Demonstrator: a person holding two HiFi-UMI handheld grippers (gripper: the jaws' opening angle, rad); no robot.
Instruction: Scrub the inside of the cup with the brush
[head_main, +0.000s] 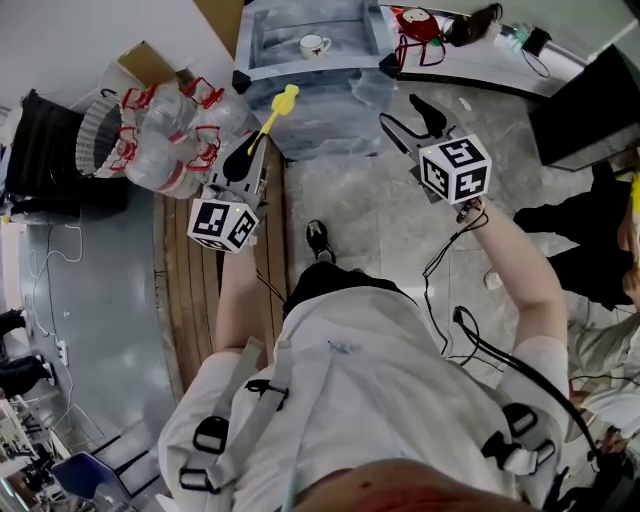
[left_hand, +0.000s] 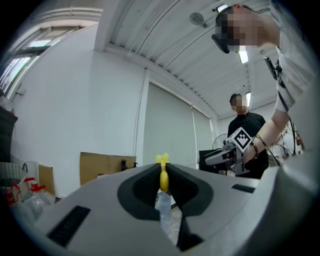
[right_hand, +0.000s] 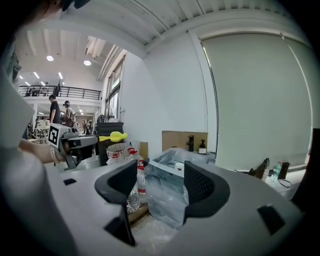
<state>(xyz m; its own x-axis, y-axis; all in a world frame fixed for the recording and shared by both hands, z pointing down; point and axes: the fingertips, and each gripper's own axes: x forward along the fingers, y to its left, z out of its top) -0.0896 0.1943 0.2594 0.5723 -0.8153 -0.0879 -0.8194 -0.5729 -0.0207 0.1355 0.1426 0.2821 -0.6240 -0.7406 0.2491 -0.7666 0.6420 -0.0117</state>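
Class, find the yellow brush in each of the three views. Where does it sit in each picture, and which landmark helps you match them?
Head view: yellow brush upper middle, sticking out of the left gripper.
Left gripper view: centre, clamped between the jaws.
Right gripper view: left of centre, pointing right.
Shared landmark: clear bottles with red caps.

bottles: clear plastic, red handles, clustered at far end of platform
platform: wooden slats
tub: plastic-wrapped, just beside bottles
basket: white mesh, touching bottles
cardboard: against wall
bystander: black clothes, standing
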